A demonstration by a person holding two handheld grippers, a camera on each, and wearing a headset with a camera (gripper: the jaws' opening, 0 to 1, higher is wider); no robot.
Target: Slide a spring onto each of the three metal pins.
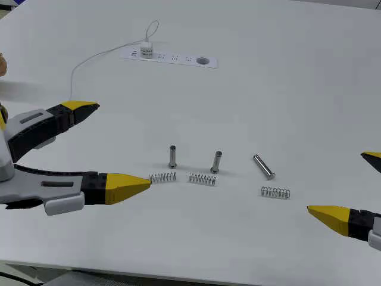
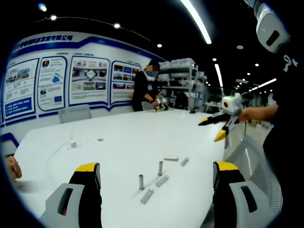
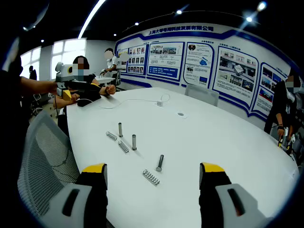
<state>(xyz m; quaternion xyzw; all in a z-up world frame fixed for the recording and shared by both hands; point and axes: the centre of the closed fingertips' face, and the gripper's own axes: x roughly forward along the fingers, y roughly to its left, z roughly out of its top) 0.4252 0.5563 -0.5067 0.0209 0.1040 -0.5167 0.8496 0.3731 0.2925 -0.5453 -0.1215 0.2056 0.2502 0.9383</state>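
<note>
1. Holding nothing, our left gripper and right gripper hover above the white table, each with jaws spread wide.
2. We see the left pin and middle pin standing upright, and the right pin lying flat.
3. We see one spring beside each pin: left spring, just beside our left gripper's lower tip, middle spring and right spring, all loose on the table.

Three bare pins beside three loose springs
</note>
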